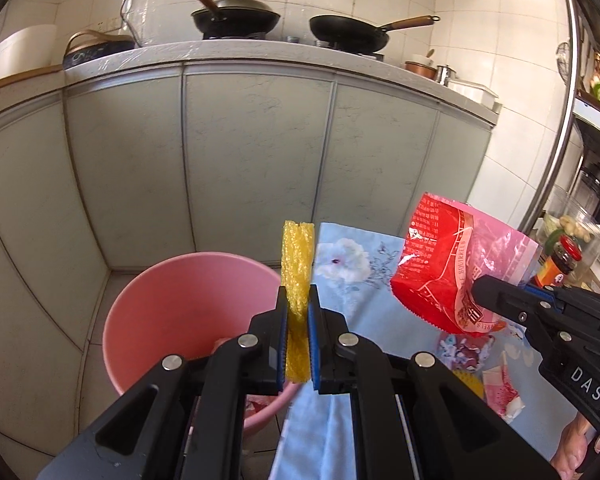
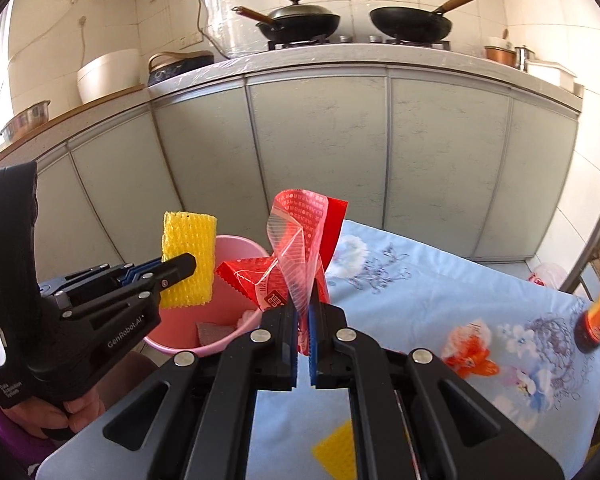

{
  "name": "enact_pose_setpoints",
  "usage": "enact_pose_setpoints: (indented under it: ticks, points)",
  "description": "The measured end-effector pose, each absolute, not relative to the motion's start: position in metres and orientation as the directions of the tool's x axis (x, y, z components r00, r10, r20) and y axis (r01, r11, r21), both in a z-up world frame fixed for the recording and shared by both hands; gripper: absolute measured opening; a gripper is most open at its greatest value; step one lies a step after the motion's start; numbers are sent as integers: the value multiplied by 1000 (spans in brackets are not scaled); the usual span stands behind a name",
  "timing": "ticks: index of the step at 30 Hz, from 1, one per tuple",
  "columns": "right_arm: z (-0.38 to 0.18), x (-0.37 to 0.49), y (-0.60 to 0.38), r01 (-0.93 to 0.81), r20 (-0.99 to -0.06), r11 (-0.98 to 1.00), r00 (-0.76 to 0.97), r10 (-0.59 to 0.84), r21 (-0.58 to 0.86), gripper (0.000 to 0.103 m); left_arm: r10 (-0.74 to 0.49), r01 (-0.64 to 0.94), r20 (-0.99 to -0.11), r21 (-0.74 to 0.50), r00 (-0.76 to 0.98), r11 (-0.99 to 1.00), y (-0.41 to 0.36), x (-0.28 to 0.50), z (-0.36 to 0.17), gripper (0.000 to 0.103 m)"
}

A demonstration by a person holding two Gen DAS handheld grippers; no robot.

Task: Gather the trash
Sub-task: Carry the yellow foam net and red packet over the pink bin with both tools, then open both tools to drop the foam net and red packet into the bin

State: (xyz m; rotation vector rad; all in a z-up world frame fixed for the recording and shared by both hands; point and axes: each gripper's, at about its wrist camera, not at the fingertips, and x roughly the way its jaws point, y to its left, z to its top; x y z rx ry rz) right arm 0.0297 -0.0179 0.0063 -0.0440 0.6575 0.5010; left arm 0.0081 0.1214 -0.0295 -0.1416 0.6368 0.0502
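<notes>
The yellow foam mesh strip (image 1: pixel 297 276) stands upright, long axis vertical, its lower end clamped between the blue pads of the left hand-held gripper (image 1: pixel 298 312), which holds it over the rim of the round pink plastic bucket (image 1: pixel 148 312) on the tiled floor. The crumpled red and clear plastic snack wrapper (image 2: pixel 300 248) also points upward, pinched at its bottom by the right hand-held gripper (image 2: pixel 305 314) above the bench edge, covered by a pale blue floral cloth (image 2: pixel 420 292). The wrapper reads "SQUIRRELS"; the gripper bodies read "DAS" and "GenRobot.AI". More wrapper scraps (image 1: pixel 500 392) lie on the cloth.
</notes>
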Motion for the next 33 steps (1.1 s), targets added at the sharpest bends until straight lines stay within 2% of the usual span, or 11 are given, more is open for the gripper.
enact_pose_setpoints:
  ticks: [8,15,22,33]
  points:
    - [-5,52,26,-516,-637,851,625,452,98,4,47,-170,-618,-141,785,975,170,12,-46,8]
    - [-27,70,64,-563,-684,817,550,479,120,4,55,-242,-680,-184,731,952,213,16,-75,8]
    - [-53,82,97,-593,-733,793,476,485,139,4,53,-277,-728,-192,684,941,228,19,-101,8]
    - [-70,93,114,-594,-770,787,421,479,165,5,66,-305,-752,-184,656,934,229,31,-115,10]
